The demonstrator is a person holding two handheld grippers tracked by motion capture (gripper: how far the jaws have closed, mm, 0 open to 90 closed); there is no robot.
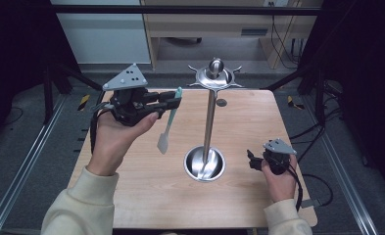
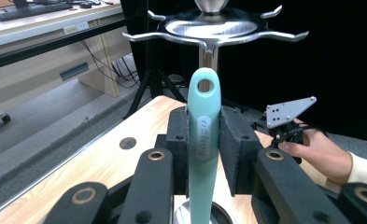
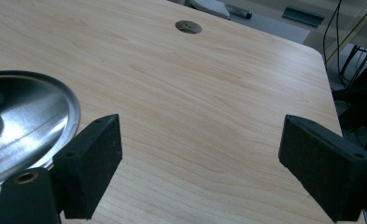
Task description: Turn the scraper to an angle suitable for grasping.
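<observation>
There is one wooden table (image 1: 146,196). On it stands one shiny metal rack (image 1: 209,122). The rack has a round base, a tall thin pole, and a round top with small hooks sticking out. The base sits near the middle of the table, a bit to the right.

There are two grippers, one in each of the person's hands.

The left gripper (image 1: 173,99) is held up above the far left part of the table. Its two black jaws are squeezed tight on one mint-green spatula (image 1: 168,125). They pinch the handle near its top end. The spatula hangs down and tilts a little, with its pale flat blade low, just left of the rack's pole. In the left gripper view, the spatula's handle (image 2: 202,140) stands straight up between the two black pads (image 2: 235,140). One hole at the top of the handle is just under the rack's hooks (image 2: 209,35).

The right gripper (image 1: 251,159) is low, on the right side of the table, just beside the rack's base. Its jaws are spread wide apart with nothing between them. In the right gripper view, bare wood lies between the jaws, and the edge of the shiny base (image 3: 27,126) is at the left.

One small round hole (image 1: 221,102) is in the table, on the far side.
</observation>
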